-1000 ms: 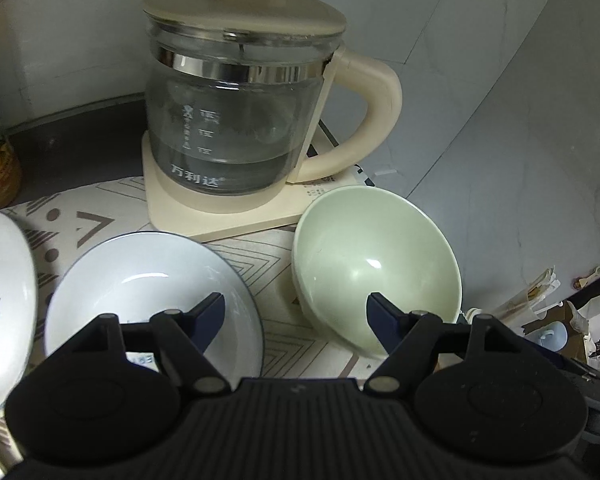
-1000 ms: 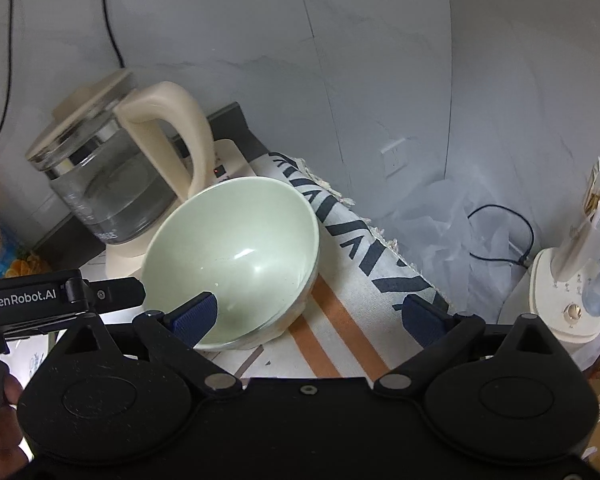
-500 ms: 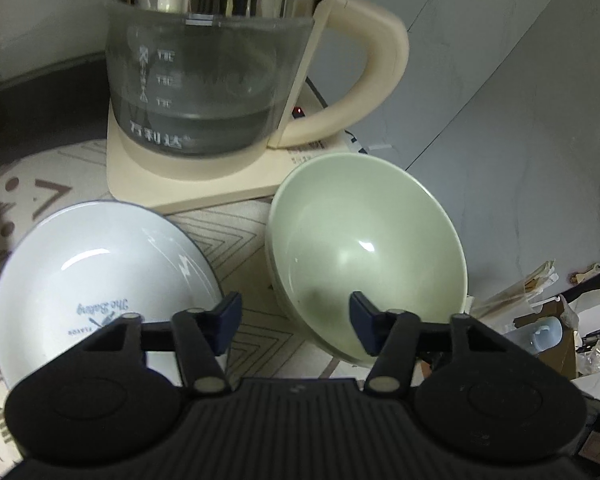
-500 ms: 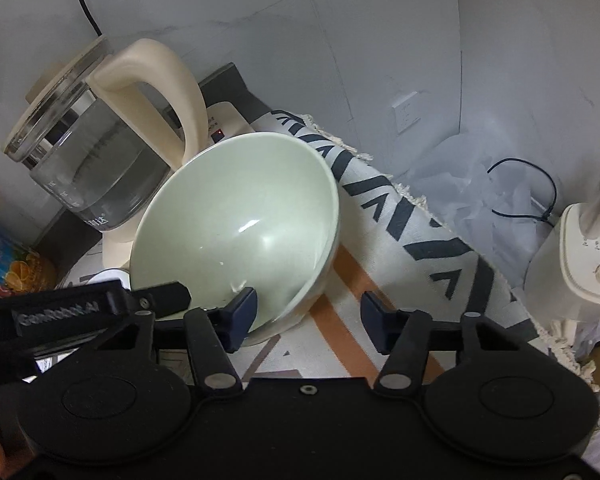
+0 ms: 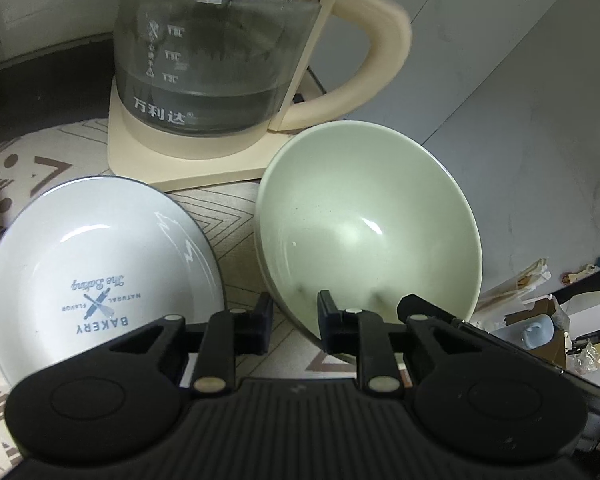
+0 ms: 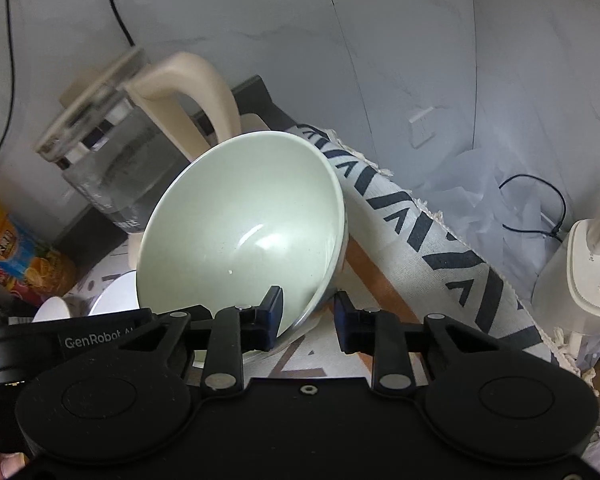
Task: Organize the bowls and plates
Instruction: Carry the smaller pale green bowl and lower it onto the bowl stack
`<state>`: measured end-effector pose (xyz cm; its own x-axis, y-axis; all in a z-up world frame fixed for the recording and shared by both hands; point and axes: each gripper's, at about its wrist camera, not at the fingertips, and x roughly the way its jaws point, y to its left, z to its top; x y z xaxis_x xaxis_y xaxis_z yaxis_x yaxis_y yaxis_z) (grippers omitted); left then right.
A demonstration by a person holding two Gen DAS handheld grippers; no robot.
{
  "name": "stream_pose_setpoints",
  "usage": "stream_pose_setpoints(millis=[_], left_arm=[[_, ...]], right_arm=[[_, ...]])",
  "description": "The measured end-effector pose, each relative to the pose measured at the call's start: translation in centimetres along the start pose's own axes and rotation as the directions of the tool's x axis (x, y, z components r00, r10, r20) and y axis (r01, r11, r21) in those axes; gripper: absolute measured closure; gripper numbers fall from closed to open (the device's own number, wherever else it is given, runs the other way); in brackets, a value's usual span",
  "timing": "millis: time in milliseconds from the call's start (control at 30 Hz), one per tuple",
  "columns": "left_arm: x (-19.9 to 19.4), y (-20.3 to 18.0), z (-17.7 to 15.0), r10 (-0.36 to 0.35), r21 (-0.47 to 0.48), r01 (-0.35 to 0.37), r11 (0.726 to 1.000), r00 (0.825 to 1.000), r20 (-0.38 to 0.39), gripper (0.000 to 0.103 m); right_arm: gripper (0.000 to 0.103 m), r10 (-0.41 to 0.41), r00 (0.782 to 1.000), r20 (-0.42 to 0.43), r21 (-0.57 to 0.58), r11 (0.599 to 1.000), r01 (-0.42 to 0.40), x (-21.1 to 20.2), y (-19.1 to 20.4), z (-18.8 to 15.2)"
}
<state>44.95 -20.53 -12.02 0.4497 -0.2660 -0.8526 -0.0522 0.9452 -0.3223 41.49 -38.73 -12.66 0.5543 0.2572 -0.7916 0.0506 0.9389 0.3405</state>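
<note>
Both claws' jaws, just closing, straddle the green bowl (image 5: 364, 224) rim over the patterned cloth (image 6: 428, 232).

A glass kettle (image 5: 220, 60) stands on a cream base (image 5: 188, 160), upon patterned cloth (image 6: 420, 232).

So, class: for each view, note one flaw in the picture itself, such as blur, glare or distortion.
Left wrist view: sharp but dim, with a glare streak inside the green bowl and fisheye-curved walls. Right wrist view: the kettle is smeared by motion blur, and the bowl shows a glare patch.
</note>
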Motion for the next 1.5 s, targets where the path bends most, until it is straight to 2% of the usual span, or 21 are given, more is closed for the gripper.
stream_pose_setpoints(millis=[600,1033,1500], left_arm=[[-7.0,-0.7,-1.5,-0.009,0.008,0.008,1.000,0.996,0.093,0.082],[-11.1,-0.6,-3.5,0.013,0.005,-0.014,1.000,0.990,0.141,0.082],[-14.4,0.5,-6.0,0.046,-0.038,-0.040,0.999,0.983,0.177,0.081]], right_arm=[[0.076,0.068,0.992,0.108,-0.041,0.997,-0.064,-6.3,1.6,-1.1],[0.076,0.119,0.984,0.130,-0.076,0.991,-0.110,-9.2,2.7,-2.7],[0.076,0.172,0.977,0.125,-0.137,0.978,-0.154,-11.1,4.2,-4.7]])
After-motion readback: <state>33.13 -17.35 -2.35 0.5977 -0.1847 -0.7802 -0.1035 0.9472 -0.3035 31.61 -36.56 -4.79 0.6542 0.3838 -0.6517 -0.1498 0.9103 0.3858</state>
